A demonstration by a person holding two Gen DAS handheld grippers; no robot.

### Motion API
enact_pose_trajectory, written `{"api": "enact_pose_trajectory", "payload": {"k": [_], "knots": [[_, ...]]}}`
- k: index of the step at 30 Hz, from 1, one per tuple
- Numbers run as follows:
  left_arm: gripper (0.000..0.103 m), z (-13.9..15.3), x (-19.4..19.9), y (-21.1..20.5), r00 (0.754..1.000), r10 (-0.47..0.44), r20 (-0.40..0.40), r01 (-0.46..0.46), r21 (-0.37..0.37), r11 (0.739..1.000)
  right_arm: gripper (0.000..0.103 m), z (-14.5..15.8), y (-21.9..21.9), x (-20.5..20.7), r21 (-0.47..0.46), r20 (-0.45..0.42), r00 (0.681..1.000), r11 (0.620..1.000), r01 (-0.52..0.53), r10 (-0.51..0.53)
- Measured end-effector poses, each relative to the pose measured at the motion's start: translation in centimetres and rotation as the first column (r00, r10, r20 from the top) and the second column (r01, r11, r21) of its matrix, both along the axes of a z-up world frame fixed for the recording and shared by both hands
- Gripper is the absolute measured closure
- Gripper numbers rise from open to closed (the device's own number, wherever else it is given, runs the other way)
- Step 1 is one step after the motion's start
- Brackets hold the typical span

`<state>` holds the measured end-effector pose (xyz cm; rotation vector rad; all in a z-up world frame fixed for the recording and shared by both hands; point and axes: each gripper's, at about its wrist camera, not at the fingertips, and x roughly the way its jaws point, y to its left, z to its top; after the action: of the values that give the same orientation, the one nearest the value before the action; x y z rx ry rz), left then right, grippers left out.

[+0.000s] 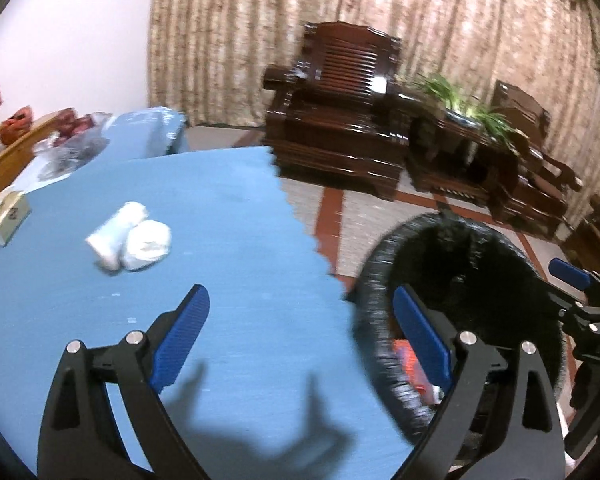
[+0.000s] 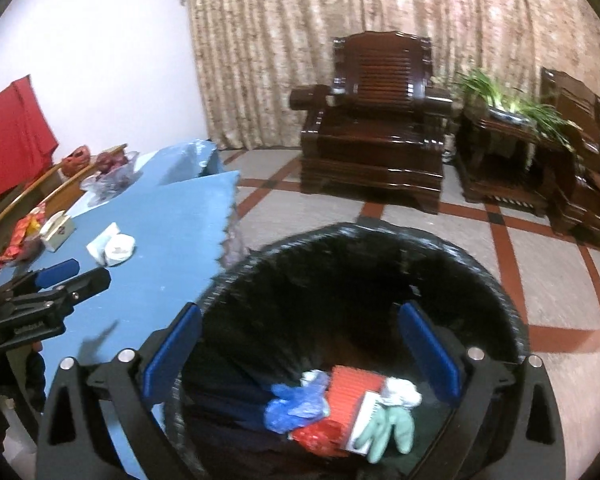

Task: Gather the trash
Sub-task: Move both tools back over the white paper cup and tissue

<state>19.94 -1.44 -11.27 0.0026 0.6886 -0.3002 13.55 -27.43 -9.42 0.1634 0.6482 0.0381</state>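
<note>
Bin [image 1: 384,320], black-lined, near right beside blue table [image 1: 220,280] edge, so table trash drops straight in. L wrist view: left gripper [image 1: 300,332] spread wide, holding nothing, straddling table edge & bin rim; white wads [image 1: 130,242] mid-table, far left, likely next pick. R wrist view: right gripper [image 2: 300,348] released, empty, hanging over bin mouth; blue, red, white, green scraps [image 2: 340,408] at bottom. Small box [image 2: 58,233] & red wrapper [image 2: 20,236] far left by table's back edge.

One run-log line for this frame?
left tongs: open, empty, over table | right tongs: open, empty, over bin | white wads: on table
</note>
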Motion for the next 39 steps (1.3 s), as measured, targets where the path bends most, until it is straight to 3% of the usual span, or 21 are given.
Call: {"api": "enact_pose_trajectory", "payload": {"k": [10,21,30,35,39], "knots": [[0.012,1.0,1.3,8.1,0.987,0.155,0.033,-0.155,-0.002,0.988,0.006,1.3,6.1,3.7,-0.003,0.031,0.994,0.994,-0.105,0.105],[0.012,0.0,4.3,14.2,0.962,0.271,0.039,-0.271,0.017,0.962,0.006,1.0,12.7,9.2,0.001,0.037,0.978,0.979,-0.203,0.203],[0.013,-1.9,8.0,15.9,0.953,0.300,0.036,-0.302,0.053,0.952,0.006,-0.5,16.3,13.4,0.003,0.013,0.970,0.970,-0.244,0.244],[0.023,-3.5,10.5,16.5,0.957,0.290,0.007,-0.290,0.080,0.954,0.006,-1.3,17.1,15.2,0.006,0.002,0.967,0.967,-0.254,0.254],[0.024,-4.5,12.1,16.6,0.963,0.269,-0.023,-0.267,0.074,0.961,0.006,-1.9,17.3,16.2,0.008,-0.011,0.967,0.967,-0.256,0.256]]}}
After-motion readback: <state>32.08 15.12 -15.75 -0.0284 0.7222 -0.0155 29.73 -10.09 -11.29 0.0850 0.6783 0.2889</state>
